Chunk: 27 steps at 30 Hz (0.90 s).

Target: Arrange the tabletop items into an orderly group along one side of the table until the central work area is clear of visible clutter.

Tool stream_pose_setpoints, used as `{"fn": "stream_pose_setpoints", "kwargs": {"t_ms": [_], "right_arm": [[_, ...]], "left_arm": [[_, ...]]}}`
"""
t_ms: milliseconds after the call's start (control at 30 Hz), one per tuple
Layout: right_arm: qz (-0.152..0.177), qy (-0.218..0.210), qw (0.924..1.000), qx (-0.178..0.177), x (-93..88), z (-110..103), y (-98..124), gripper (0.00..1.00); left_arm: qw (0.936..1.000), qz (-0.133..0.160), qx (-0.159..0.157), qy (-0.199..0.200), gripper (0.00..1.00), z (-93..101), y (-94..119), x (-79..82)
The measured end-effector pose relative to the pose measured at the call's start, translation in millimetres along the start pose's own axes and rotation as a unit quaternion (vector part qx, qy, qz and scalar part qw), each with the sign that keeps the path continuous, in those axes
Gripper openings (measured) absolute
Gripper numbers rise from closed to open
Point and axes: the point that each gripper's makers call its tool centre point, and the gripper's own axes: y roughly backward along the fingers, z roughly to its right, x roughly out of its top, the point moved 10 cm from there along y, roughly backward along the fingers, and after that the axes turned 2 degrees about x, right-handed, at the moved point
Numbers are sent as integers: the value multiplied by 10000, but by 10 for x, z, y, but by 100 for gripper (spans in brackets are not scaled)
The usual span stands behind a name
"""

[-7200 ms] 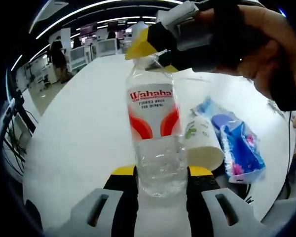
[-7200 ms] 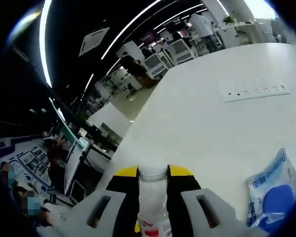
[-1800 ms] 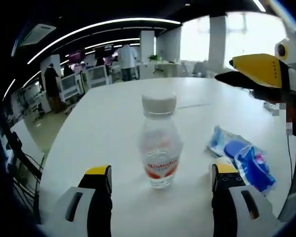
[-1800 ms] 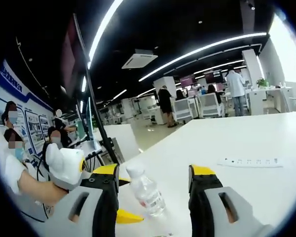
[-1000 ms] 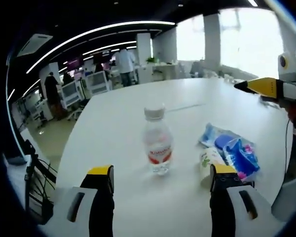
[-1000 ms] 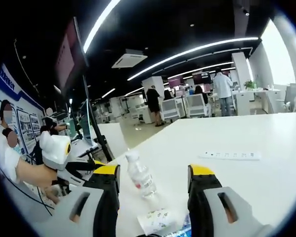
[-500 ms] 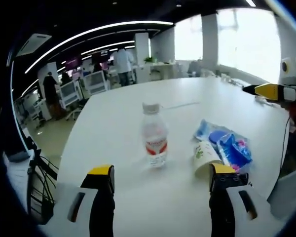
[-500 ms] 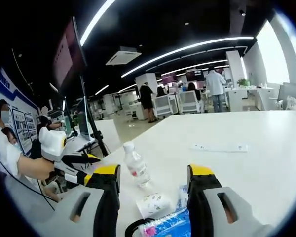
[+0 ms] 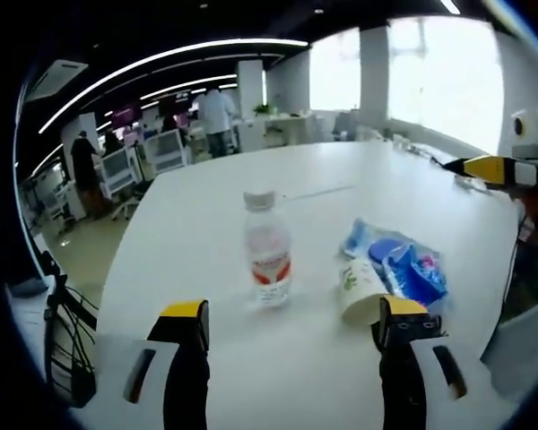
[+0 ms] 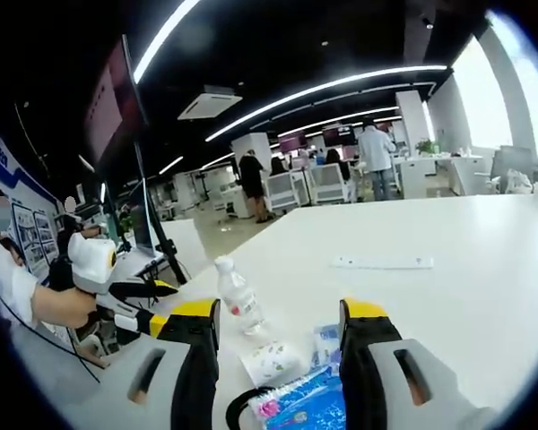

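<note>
While label text is too small to read, the left gripper view lists one water bottle [image 9: 267,253] upright on the white table [image 9: 188,224], one paper cup [image 9: 362,290] on its side, and blue packets [image 9: 403,264] beside it; the left gripper [image 9: 291,321] gapes empty. Right gripper view: same bottle [image 10: 237,296], cup [image 10: 272,362], packets [image 10: 302,400]; right gripper [image 10: 281,315] parted, empty.

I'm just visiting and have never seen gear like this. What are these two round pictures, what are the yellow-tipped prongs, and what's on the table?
There is no robot here: a person holds a two-fingered grabber in each hand. Each grabber carries a wide-angle camera, so each picture looks out along its own fingers.

In the left gripper view, the left gripper is open and holds nothing; the other grabber pokes in at the right edge. In the right gripper view, the right gripper is open and empty too.

On the white table stand a capped water bottle and, beside it, a paper cup on its side and blue packets. Farther off lies a power strip.
</note>
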Motion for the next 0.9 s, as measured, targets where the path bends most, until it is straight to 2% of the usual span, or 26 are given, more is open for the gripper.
{"fn": "stream_pose_setpoints", "kwargs": {"t_ms": [200,367,533,567,633,767,900], "right_arm": [[-105,110,9999,2,5,6,13,51],[-342,348,9987,162,3,31,66,51],[-647,570,9960,220,-34,99,115,51],[-773,787,9935,282,-43,118,129,51],[-925,909,9908,399,-75,139,124,51],[-1288,1205,9822,643,-135,160,82,52],[-1481,1608,9723,831,-158,126,5,52]], "left_arm": [[9998,-56,-191,50,75,30,50,-42],[9994,-162,-320,-32,74,47,56,-137],[9988,-289,-383,88,72,87,54,-194],[9985,-308,-440,47,72,112,42,-198],[9983,-335,-470,-12,72,132,30,-197],[9978,-349,-547,160,71,174,53,-204],[9972,-438,-604,-1,71,142,-3,-242]]}}
